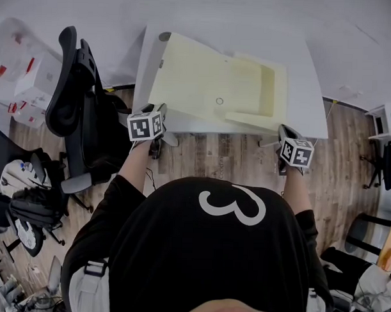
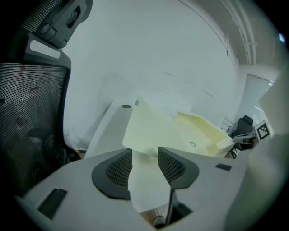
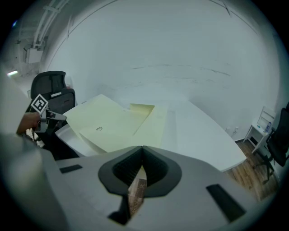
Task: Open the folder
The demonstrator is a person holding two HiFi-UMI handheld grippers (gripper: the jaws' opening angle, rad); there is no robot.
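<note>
A pale yellow folder (image 1: 198,82) lies flat on the white table (image 1: 301,66), with a folded flap and pocket (image 1: 259,87) at its right end and a small ring clasp (image 1: 219,101) near the front edge. My left gripper (image 1: 157,112) sits at the folder's near left corner. In the left gripper view its jaws (image 2: 144,151) stand open, with the folder (image 2: 158,128) corner just ahead of the tips and untouched. My right gripper (image 1: 283,131) hovers at the table's front edge by the folder's right corner. It (image 3: 142,149) is shut on nothing, and the folder (image 3: 108,119) lies beyond it.
A black office chair (image 1: 76,97) stands close at the table's left, large in the left gripper view (image 2: 31,103). White boxes (image 1: 25,76) lie on the floor far left. Wooden floor (image 1: 221,159) runs under the table's front edge. More furniture (image 1: 390,162) stands at the right.
</note>
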